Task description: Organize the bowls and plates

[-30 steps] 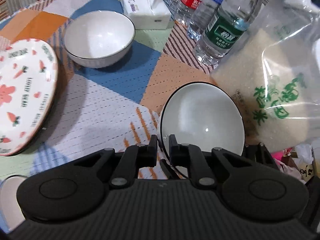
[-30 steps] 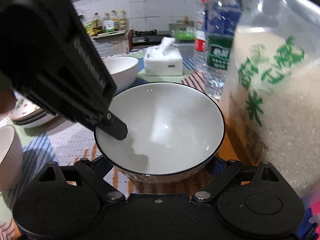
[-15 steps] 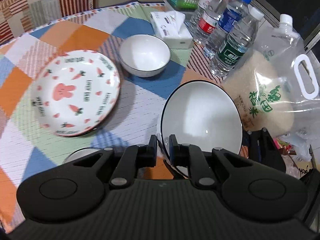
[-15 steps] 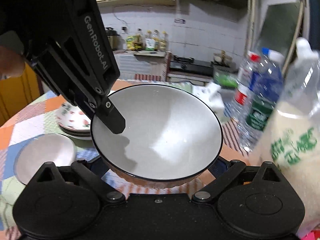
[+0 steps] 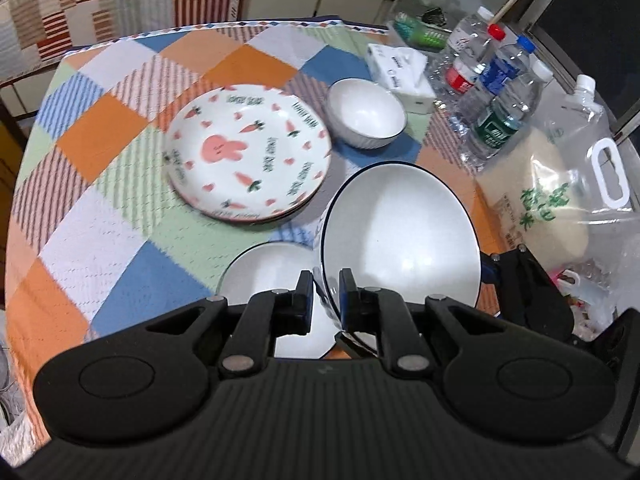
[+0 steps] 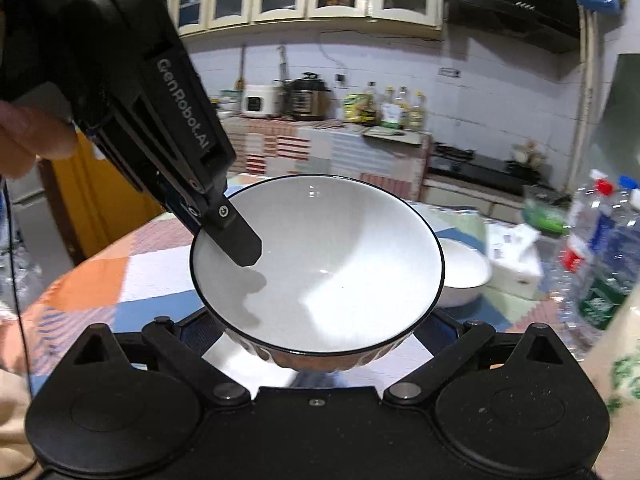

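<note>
A white bowl with a dark rim point(image 5: 400, 232) point(image 6: 328, 264) is held in the air above the table. My left gripper point(image 5: 325, 296) is shut on its rim, one finger inside point(image 6: 236, 240) and one outside. My right gripper point(image 6: 320, 344) is spread wide around the bowl's base, its fingertips hidden behind the bowl. On the table lie a carrot-and-rabbit plate point(image 5: 248, 152) on a stack, a small white bowl point(image 5: 366, 118) point(image 6: 464, 276) behind it, and another white bowl point(image 5: 276, 292) just below my left gripper.
A tissue box point(image 5: 400, 72) point(image 6: 516, 256), several water bottles point(image 5: 488, 96) point(image 6: 600, 248) and a big bag of rice point(image 5: 560, 184) stand along the right side of the checked tablecloth point(image 5: 120, 184). A kitchen counter point(image 6: 320, 140) lies beyond.
Both grippers have risen with the bowl, well above the table. More of the table shows now, with the plate stack and the near white bowl in view.
</note>
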The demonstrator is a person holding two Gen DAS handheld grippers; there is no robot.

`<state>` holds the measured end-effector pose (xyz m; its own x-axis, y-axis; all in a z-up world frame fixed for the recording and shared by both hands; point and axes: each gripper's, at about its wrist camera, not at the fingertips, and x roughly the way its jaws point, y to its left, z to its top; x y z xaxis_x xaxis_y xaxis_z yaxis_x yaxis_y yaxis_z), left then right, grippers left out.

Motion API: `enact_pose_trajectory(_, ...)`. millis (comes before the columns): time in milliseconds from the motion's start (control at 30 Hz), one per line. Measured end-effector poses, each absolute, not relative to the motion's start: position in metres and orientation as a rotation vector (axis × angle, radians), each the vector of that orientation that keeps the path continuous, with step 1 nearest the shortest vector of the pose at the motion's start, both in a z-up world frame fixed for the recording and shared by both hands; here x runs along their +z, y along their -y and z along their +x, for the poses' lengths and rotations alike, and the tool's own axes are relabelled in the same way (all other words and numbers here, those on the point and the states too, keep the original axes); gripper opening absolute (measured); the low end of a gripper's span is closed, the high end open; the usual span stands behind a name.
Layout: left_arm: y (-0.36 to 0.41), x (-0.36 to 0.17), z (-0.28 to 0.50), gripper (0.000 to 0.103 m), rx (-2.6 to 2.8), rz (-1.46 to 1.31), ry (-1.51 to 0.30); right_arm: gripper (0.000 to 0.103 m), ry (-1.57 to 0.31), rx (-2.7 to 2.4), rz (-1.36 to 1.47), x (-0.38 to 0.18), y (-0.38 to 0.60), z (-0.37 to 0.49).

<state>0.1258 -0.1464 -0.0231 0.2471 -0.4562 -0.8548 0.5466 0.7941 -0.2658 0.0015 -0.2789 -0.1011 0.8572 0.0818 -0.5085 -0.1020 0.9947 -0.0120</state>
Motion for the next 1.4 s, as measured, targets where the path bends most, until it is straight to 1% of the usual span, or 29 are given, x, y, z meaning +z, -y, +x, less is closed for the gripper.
enact_pose_trajectory(167,0.127,-0.042,0.13,0.011,-0.644,0.061,-1.187,0.101,-0.564,0.153,-0.065,-0.11,0.263,0.006)
enact_pose_trajectory(300,0.121,-0.06,0.138,0.011,-0.584,0.072,-1.251,0.101,-0.609,0.184,-0.029,-0.122,0.256,0.014)
enact_pose_trajectory(467,0.123,-0.078,0.139,0.011,-0.529,0.15,-1.268,0.101,-0.667,0.208,0.001,-0.137,0.246,0.024)
enact_pose_trajectory(767,0.132,-0.098,0.14,0.011,-0.505,0.24,-1.284,0.101,-0.716,0.205,-0.061,-0.145,0.235,0.031)
enact_pose_trajectory(1200,0.146,-0.119,0.132,0.012,-0.478,0.394,-1.181,0.101,-0.75,0.217,-0.134,-0.151,0.231,0.033)
enact_pose_trajectory(1267,0.148,-0.123,0.132,0.013,-0.492,0.41,-1.162,0.101,-0.759,0.216,-0.109,-0.151,0.234,0.034)
enact_pose_trajectory(1400,0.147,-0.115,0.13,0.014,-0.512,0.429,-1.144,0.101,-0.732,0.217,-0.147,-0.144,0.234,0.026)
